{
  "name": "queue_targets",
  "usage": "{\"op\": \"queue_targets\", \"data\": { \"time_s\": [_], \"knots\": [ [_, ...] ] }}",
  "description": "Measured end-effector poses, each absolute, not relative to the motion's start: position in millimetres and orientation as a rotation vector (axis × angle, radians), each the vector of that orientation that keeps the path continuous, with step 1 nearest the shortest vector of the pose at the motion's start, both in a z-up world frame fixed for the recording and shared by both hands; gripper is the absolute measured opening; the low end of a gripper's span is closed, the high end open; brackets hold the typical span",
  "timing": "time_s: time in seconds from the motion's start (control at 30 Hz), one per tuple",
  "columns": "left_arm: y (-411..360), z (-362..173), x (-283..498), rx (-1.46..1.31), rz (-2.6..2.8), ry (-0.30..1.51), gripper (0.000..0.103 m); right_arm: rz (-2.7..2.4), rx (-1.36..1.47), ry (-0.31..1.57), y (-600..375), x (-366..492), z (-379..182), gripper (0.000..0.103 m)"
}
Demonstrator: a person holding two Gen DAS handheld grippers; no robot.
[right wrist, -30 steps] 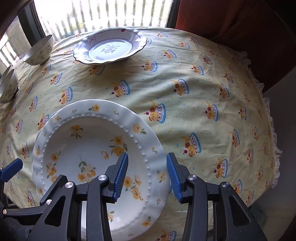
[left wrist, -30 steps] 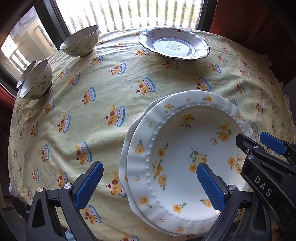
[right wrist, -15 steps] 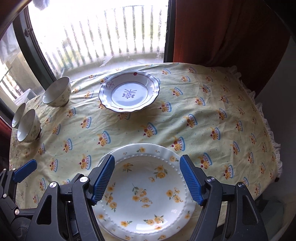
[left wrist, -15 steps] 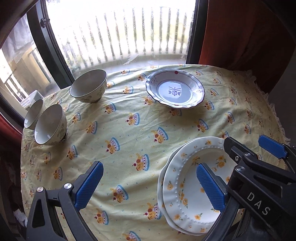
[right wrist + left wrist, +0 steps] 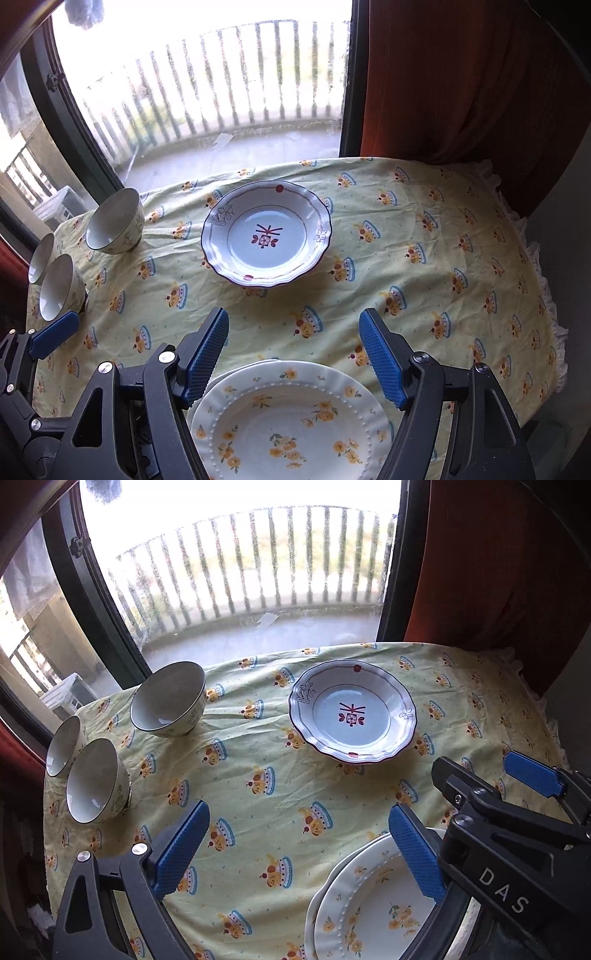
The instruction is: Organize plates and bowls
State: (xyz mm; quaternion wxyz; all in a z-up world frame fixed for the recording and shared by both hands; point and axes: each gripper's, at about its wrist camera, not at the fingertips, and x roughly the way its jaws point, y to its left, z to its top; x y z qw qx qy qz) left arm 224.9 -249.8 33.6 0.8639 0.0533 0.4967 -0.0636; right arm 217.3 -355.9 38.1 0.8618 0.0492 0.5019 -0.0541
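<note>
Fingers of right gripper [image 5: 293, 356] and left gripper [image 5: 299, 847] gaping, empty; next gripping glazed, brittle, slippery blue-rimmed plate [image 5: 266, 233] by rim.

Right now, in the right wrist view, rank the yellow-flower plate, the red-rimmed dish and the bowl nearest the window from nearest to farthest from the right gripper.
1. Yellow-flower plate: directly below the right gripper.
2. Red-rimmed dish: straight ahead, mid-table.
3. Window-side bowl: far left corner.

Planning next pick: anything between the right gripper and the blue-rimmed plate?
Nothing visible. Only bare tablecloth lies between the open right gripper and the blue-rimmed plate. The bowls sit off to the left.
</note>
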Motion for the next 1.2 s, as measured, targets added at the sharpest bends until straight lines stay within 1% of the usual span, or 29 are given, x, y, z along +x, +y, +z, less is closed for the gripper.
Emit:
{"op": "queue_targets", "data": {
  "time_s": [0.1,0.27,0.37,0.53,0.8,0.9,0.97,1.0,1.07,1.13,1.2],
  "knots": [
    [-260.8,28.8,247.0,0.105,-0.094,1.042,0.098,-0.083,0.111,1.056,-367.2,241.1,32.1,0.076],
    [-275.6,17.2,285.0,0.099,-0.032,1.035,0.096,-0.031,0.113,1.054,-383.6,285.3,18.5,0.076],
    [-279.8,5.4,306.8,0.064,-0.012,1.064,0.093,0.008,0.113,1.067,-390.4,313.1,6.5,0.076],
    [-289.6,-10.5,334.9,0.043,0.03,1.071,0.093,0.028,0.113,1.07,-398.9,347.4,-9.6,0.076],
    [-293.4,-38.1,367.2,0.056,0.092,1.049,0.093,0.024,0.093,1.058,-400.9,385.3,-38.4,0.076],
    [-293.1,-53.2,374.8,0.054,0.103,1.075,0.092,0.016,0.086,1.078,-400.5,394.3,-53.2,0.076],
    [-292.9,-63.9,379.6,0.042,0.102,1.102,0.09,0.019,0.101,1.089,-401.7,398.0,-62.7,0.076],
    [-292.6,-68.6,381.2,0.034,0.1,1.114,0.089,0.022,0.11,1.098,-402.7,399.3,-67.6,0.075],
    [-292.5,-76.1,383.3,0.022,0.093,1.132,0.084,0.03,0.122,1.114,-404.4,402.1,-76.2,0.072],
    [-293.4,-82.2,385.1,0.02,0.091,1.142,0.083,0.04,0.125,1.117,-405.6,403.1,-82.7,0.069],
    [-294.8,-86.8,386.2,0.02,0.086,1.151,0.08,0.036,0.116,1.119,-407.8,404.3,-87.2,0.061]
  ]
}}
